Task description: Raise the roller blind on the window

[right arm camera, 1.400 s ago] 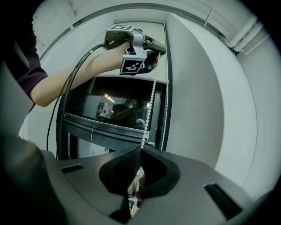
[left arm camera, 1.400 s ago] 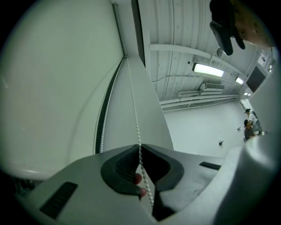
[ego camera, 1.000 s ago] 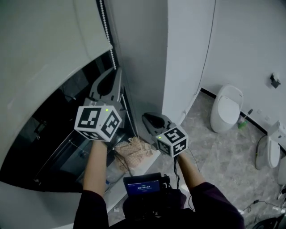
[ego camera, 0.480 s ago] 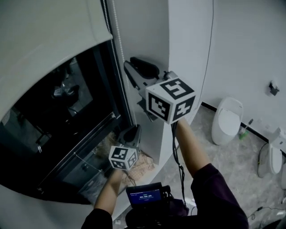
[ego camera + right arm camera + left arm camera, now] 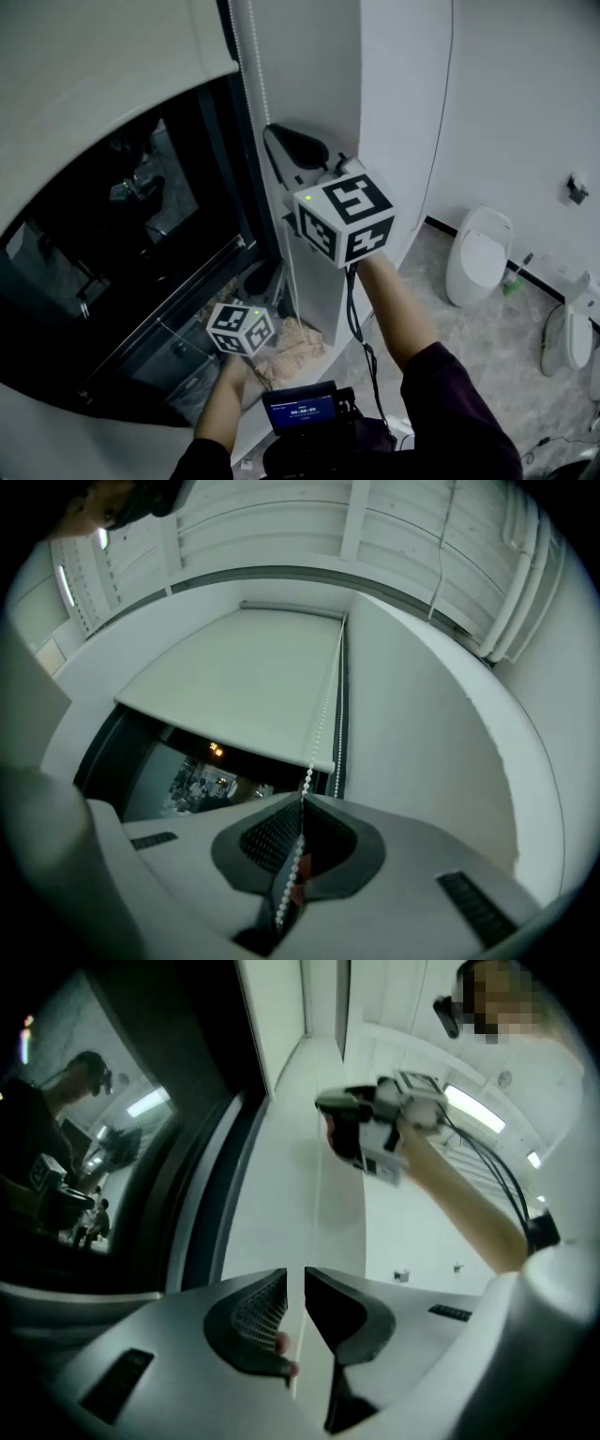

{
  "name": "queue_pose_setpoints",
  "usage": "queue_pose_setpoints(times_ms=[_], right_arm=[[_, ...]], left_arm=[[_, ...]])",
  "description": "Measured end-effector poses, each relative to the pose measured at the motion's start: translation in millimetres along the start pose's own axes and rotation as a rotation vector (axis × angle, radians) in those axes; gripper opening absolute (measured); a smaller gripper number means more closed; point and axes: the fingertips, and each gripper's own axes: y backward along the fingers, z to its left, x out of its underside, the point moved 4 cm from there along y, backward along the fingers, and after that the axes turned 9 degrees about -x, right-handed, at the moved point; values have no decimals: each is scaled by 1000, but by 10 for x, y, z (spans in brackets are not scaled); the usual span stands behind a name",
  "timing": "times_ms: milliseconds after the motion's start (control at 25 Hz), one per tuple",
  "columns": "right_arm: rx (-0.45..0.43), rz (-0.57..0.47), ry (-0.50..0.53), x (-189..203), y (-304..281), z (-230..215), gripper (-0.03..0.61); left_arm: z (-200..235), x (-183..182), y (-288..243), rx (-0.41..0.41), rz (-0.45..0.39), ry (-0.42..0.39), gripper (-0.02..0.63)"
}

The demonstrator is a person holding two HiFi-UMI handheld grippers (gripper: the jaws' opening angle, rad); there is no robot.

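The pale roller blind (image 5: 94, 75) (image 5: 244, 686) covers the upper part of the dark window (image 5: 122, 244). Its white bead chain (image 5: 255, 75) (image 5: 317, 733) hangs along the window's right edge. My right gripper (image 5: 277, 150) (image 5: 302, 803) is raised high beside the frame and is shut on the chain, whose beads run between its jaws. My left gripper (image 5: 262, 279) (image 5: 305, 1274) is lower, near the sill, and is shut on the chain's thin white run (image 5: 303, 1335). In the left gripper view the right gripper (image 5: 375, 1133) shows above.
A white wall column (image 5: 309, 75) stands just right of the chain. A crumpled cloth (image 5: 291, 342) lies on the sill. A toilet (image 5: 478, 253) and a brush (image 5: 511, 261) stand on the tiled floor at the right. A small screen (image 5: 300, 408) sits at my chest.
A second ago the left gripper was high and the right low; they have swapped. The blind's bottom edge has risen. In the last half second both sank slightly.
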Motion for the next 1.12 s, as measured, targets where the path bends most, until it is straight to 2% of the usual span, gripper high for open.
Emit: queue_pose_setpoints(times_ms=[80,160,200,280,360,520,680,840,880,920,1040,1120], right_arm=[[-4,4,38,10,18,25,17],[-17,22,44,79,43,38,17],[-22,37,41,151,57,48,17],[-31,79,36,374,92,92,17],[-42,127,33,618,149,150,17],[-75,210,13,955,301,241,17],[-122,296,-7,1410,424,457,17],[-167,387,-58,1976,620,733,17],[-163,388,-75,2037,679,761,17],[-157,387,-90,2062,724,771,17],[-144,388,-104,2064,749,759,17],[-150,349,-147,1998,761,748,17]], left_arm=[[47,-649,-37,-8,-104,8,20],[8,-1311,-93,0,-212,-32,23],[-19,-1593,-123,4,-257,-58,47],[-54,-2014,-183,11,-317,-102,97],[-92,-2291,-244,26,-341,-130,128],[-262,-2688,-378,46,-362,-177,133],[-391,-2931,-558,38,-352,-208,133],[-363,-3149,-615,-17,-369,-217,132],[-337,-3186,-599,-42,-378,-218,109],[-310,-3202,-580,-62,-386,-220,24],[-246,-3202,-496,-84,-434,-205,17],[-240,-3207,-412,-93,-469,-218,16]])
